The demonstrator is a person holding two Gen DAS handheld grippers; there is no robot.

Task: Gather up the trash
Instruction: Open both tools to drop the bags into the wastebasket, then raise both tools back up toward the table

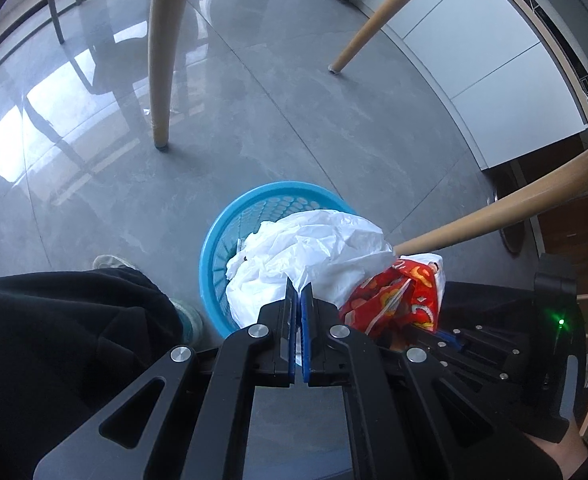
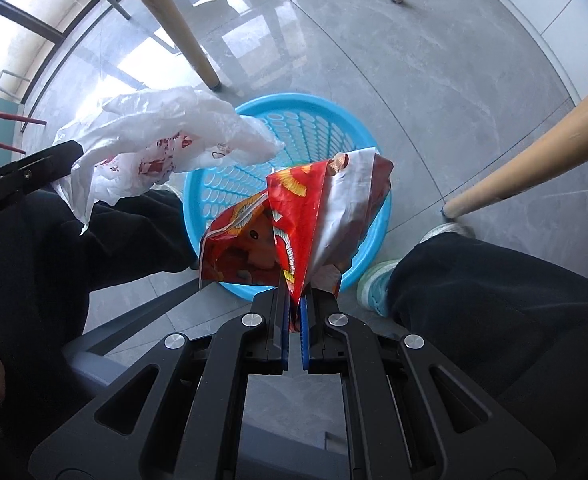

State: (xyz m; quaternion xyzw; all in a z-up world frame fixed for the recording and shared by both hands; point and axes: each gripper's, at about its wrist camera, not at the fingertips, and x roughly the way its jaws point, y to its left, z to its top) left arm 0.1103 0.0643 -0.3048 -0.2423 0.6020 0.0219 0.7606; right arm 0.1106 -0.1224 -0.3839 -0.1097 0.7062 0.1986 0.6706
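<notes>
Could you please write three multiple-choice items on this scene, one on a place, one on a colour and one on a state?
1. Where is the red wrapper?
A. flat on the floor
B. over the basket
C. on a chair

2. What colour is the basket?
A. blue
B. green
C. black

3. How is the left claw?
A. wide open
B. shut on the white bag
C. shut on nothing

Answers:
1 B, the right claw holds it above the rim.
2 A, its holed wall is light blue.
3 B, plastic is pinched between its pads.

The blue basket [image 2: 366, 136] mouth lies open, hemmed by wooden table legs [image 2: 534, 168] and the person's knees [image 2: 494, 300].
</notes>
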